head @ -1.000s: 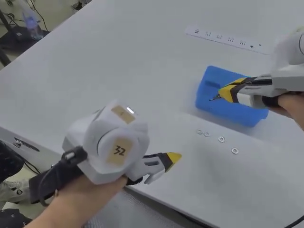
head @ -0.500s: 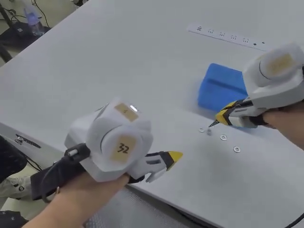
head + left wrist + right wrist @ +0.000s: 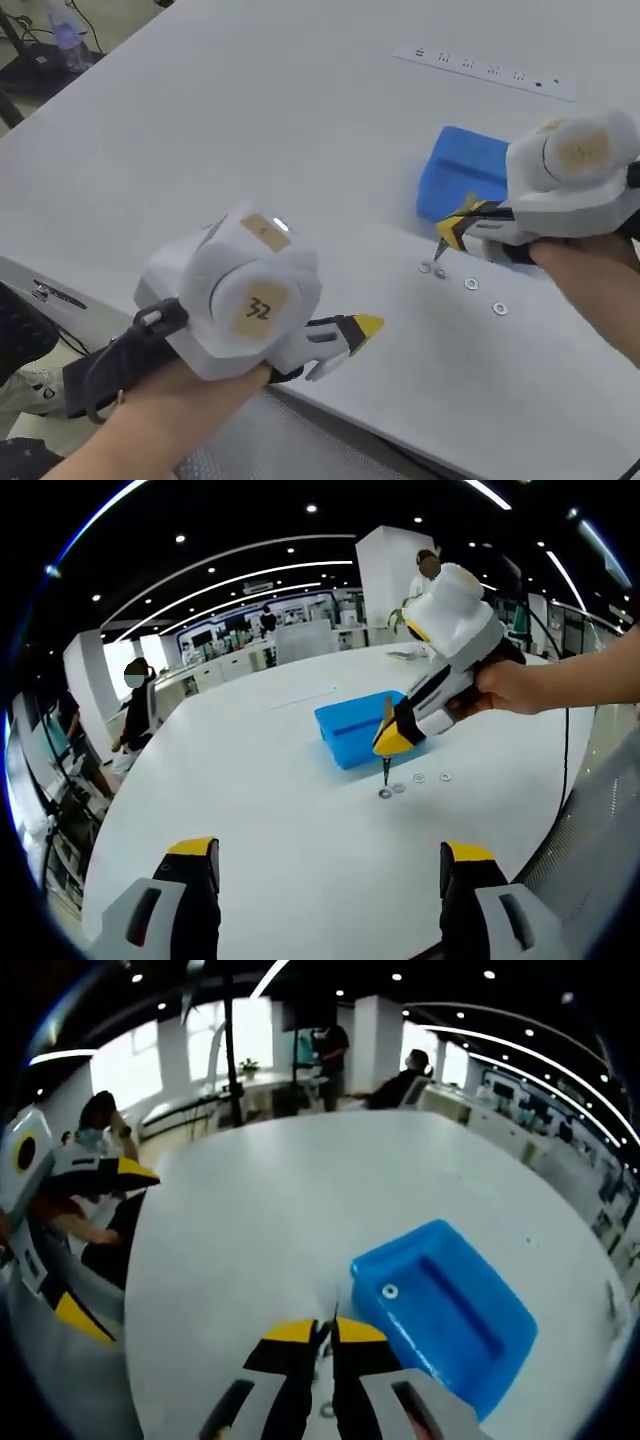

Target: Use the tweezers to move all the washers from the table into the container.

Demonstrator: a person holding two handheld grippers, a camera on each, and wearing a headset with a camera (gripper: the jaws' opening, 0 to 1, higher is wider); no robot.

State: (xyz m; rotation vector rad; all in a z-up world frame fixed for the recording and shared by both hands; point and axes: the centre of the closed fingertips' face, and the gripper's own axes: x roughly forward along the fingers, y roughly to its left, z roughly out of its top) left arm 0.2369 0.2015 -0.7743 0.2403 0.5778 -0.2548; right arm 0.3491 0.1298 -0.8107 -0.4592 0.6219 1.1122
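— Room to move?
— Open white table (image 3: 250, 130) spreads left. The left gripper (image 3: 352, 336), jaws spread, hovers at its near edge.
— What changed?
— The right gripper (image 3: 452, 228), pinching the tweezers (image 3: 438, 252), has left the blue container (image 3: 465, 165). The tips now stand at the leftmost of four washers (image 3: 471, 284) beside it.
— Inside?
— One washer (image 3: 390, 1291).

A broad white worktable (image 3: 250, 120) stretches ahead of the left gripper (image 3: 330, 848); beyond it rise a white square pillar (image 3: 385, 560), desk rows (image 3: 250, 655), and curved ceiling light strips (image 3: 240, 549).
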